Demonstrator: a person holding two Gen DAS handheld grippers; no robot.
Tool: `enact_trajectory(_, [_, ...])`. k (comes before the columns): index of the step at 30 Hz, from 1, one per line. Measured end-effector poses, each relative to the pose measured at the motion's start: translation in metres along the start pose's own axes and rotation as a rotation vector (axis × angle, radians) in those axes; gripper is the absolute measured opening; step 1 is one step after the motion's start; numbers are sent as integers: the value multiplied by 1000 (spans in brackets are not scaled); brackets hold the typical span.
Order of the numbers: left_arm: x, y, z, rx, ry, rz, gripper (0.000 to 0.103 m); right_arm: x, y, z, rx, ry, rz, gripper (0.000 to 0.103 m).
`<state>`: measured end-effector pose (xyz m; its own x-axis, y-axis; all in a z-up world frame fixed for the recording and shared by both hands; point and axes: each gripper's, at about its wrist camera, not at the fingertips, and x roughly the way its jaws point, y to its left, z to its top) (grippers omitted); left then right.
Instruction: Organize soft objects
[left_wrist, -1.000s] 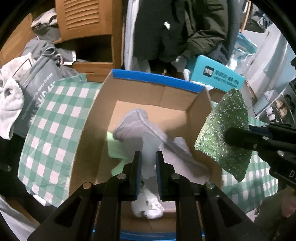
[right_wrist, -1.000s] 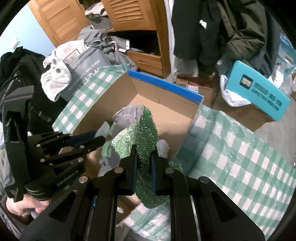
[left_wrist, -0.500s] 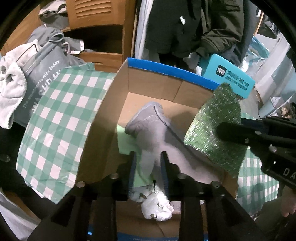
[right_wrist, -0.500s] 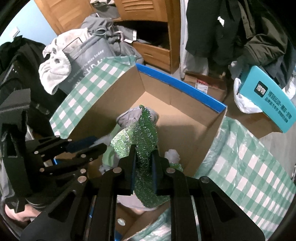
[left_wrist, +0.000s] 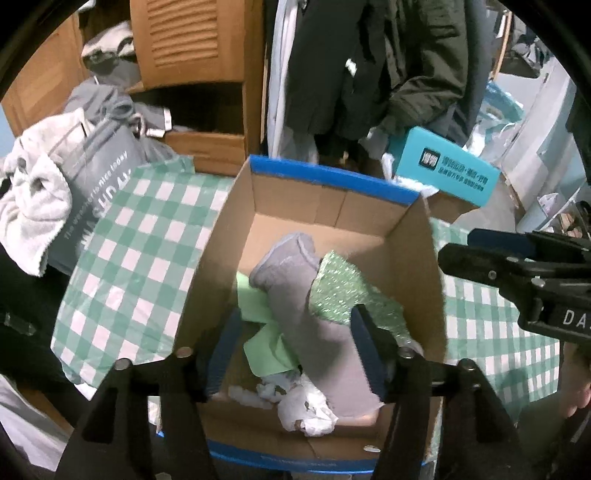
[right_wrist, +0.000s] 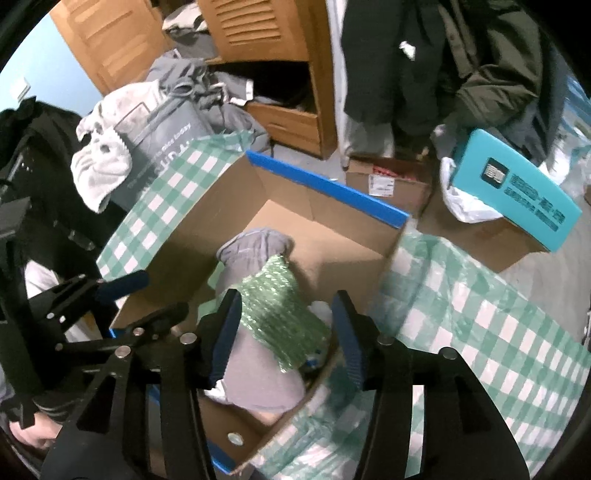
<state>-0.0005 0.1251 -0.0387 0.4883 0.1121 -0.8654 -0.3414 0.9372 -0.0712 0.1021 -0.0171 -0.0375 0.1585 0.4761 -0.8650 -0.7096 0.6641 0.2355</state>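
Observation:
An open cardboard box (left_wrist: 325, 199) with blue rims sits on a green checked cloth (left_wrist: 140, 258); it also shows in the right wrist view (right_wrist: 207, 221). In it lie a grey cloth (left_wrist: 306, 306), a glittery green scouring cloth (left_wrist: 343, 291), a light green cloth (left_wrist: 266, 339) and a crumpled white piece (left_wrist: 303, 406). My left gripper (left_wrist: 299, 347) is open and empty above the box. My right gripper (right_wrist: 286, 332) is open and empty above the glittery cloth (right_wrist: 280, 310), which rests on the grey cloth (right_wrist: 258, 247).
A grey bag (left_wrist: 96, 184) with a white towel (left_wrist: 33, 206) stands left of the cloth. A wooden cupboard (left_wrist: 195, 74), hanging dark coats (left_wrist: 369, 66) and a teal box (left_wrist: 447, 177) are behind. More checked cloth (right_wrist: 480, 332) lies right of the box.
Both grippers opened. The left one let go of the grey cloth and the right one let go of the glittery green cloth, which dropped into the box.

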Motion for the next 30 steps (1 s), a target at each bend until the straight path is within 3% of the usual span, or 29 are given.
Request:
enact_trajectory(7, [-28,-19,-8,58,-52,-5,78,-36,-9,-14,23,-68,-14,63])
enact_trajectory(24, [-63,-52,-25,96,-120,12,83,-96,-30,-66,22,-175,-31,65])
enact_trajectory(26, [-63,-54,-25,101,-126,21,92,-99,-36,-73,33,-183,-36,66])
enact_trajectory(30, [-63,-59,-26,112,-124,2,92,-99,-47,-85,46,-189,-47,66])
